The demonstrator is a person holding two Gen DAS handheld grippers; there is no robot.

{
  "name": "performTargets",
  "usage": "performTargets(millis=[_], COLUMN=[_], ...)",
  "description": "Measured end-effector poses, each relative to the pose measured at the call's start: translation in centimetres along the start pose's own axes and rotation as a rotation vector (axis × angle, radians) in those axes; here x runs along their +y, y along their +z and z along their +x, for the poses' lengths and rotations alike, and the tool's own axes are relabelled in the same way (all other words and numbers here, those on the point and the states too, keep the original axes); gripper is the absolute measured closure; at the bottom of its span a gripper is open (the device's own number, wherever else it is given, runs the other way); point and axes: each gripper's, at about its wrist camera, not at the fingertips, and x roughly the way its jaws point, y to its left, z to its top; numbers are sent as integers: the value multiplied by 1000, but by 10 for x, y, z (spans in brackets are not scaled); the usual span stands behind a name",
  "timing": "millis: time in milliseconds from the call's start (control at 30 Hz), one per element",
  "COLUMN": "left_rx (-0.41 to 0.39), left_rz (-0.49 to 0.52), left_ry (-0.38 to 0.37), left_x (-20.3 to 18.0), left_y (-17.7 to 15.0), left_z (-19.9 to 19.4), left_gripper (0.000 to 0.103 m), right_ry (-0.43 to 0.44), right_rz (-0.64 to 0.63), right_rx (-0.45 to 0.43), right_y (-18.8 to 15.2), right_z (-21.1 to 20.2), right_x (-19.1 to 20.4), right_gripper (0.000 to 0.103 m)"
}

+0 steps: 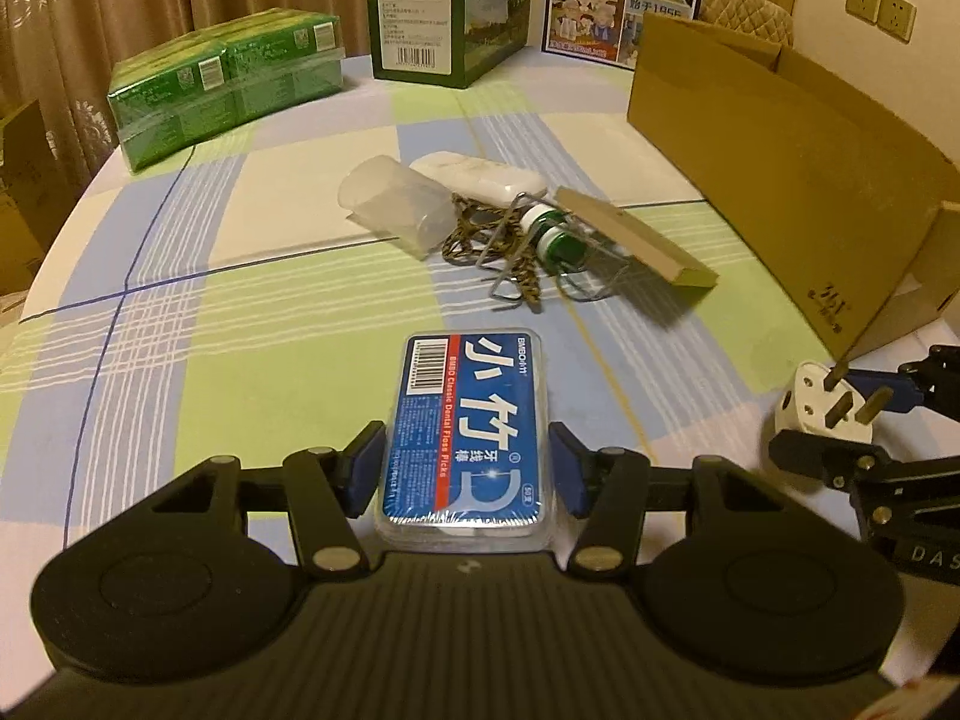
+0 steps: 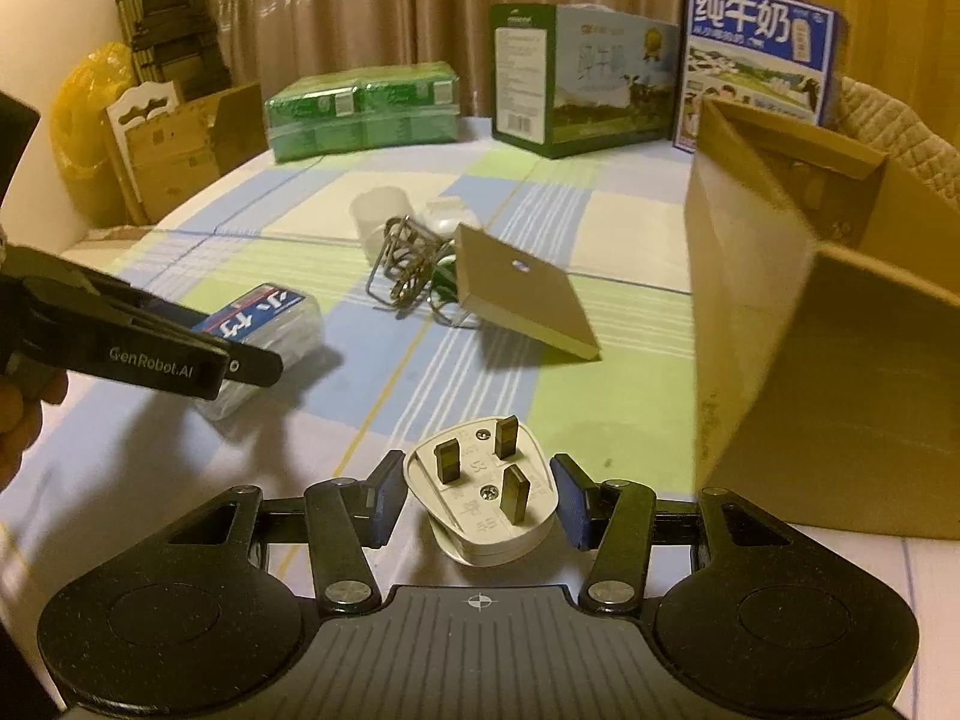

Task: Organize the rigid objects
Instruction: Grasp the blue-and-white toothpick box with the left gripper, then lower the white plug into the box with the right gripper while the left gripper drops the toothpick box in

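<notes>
My left gripper (image 1: 467,468) has its blue pads against both sides of a blue dental floss pick box (image 1: 467,426), shut on it just above the checked tablecloth. The box also shows in the right wrist view (image 2: 264,324) behind the left gripper (image 2: 240,369). My right gripper (image 2: 474,501) brackets a white three-pin plug adapter (image 2: 480,492), prongs up; small gaps show at both pads. The adapter shows in the left wrist view (image 1: 825,414) held in the right gripper (image 1: 840,420). An open cardboard box (image 2: 780,312) stands at right.
A pile lies mid-table: clear plastic cup (image 1: 396,204), white case (image 1: 474,177), green-capped bottles (image 1: 555,237), wire rack (image 1: 528,264), braided cord and a flat tan box (image 1: 636,240). Green packs (image 1: 228,84) and milk cartons (image 1: 450,6) stand at the back.
</notes>
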Motion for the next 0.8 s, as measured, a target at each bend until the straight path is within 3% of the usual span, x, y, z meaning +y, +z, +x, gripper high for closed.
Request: performTargets(millis=[367,567,800], left_rx=[-68,-135,-174], left_rz=[-17,35,126], left_ry=[-54,-100,-167], left_x=[-50,-91,-155], left_y=[18,52,100], left_z=[-67,-94,-91], left_gripper=[51,51,51], right_ry=[-50,-127,-233], right_rz=[84,151,211], right_rx=[-74,-147,-204], right_y=[14,36,67], right_z=[-68,-116,-148], right_x=[-19,-63,-137], right_gripper=[55,55,55])
